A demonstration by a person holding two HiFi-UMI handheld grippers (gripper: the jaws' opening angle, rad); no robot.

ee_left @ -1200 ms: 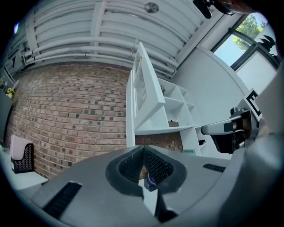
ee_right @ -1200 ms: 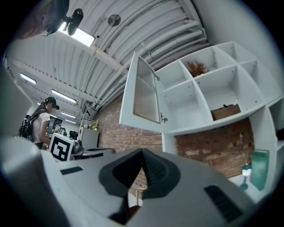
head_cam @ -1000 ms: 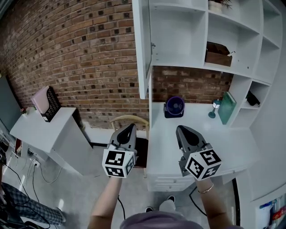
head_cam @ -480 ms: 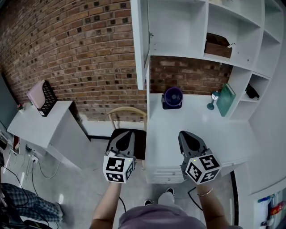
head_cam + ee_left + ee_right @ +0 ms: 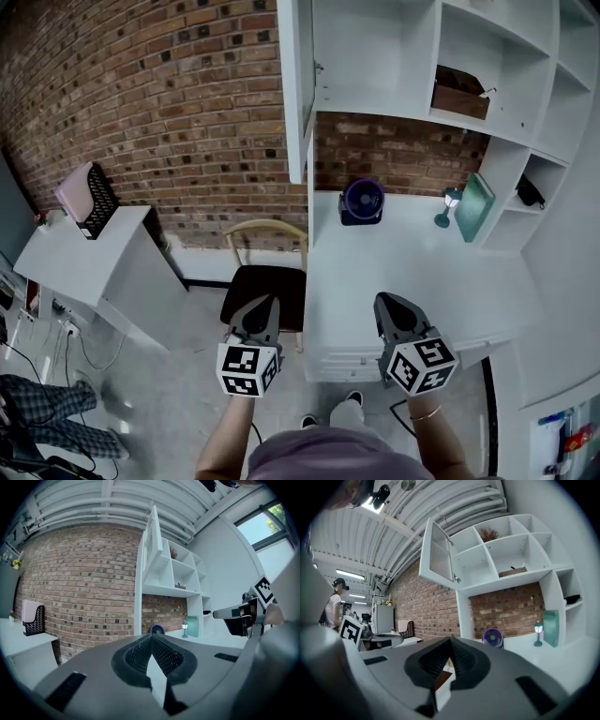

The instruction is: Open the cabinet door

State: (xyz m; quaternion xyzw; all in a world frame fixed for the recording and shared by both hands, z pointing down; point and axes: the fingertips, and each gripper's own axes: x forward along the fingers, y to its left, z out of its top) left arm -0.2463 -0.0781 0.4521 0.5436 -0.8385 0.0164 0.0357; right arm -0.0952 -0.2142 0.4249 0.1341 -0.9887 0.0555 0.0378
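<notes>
Finds the cabinet door [image 5: 298,94] already swung wide open, edge-on at the upper left of the white cabinet [image 5: 375,103], high above the tabletop [image 5: 469,281]. Holds the left gripper [image 5: 266,305] and the right gripper [image 5: 387,302] low and level, well apart from the door, with fingers of both pressed together on nothing. Looks like the last step of a task probably done. Calls for no new grasp next; perhaps only keeping both grippers away from the door.
</notes>
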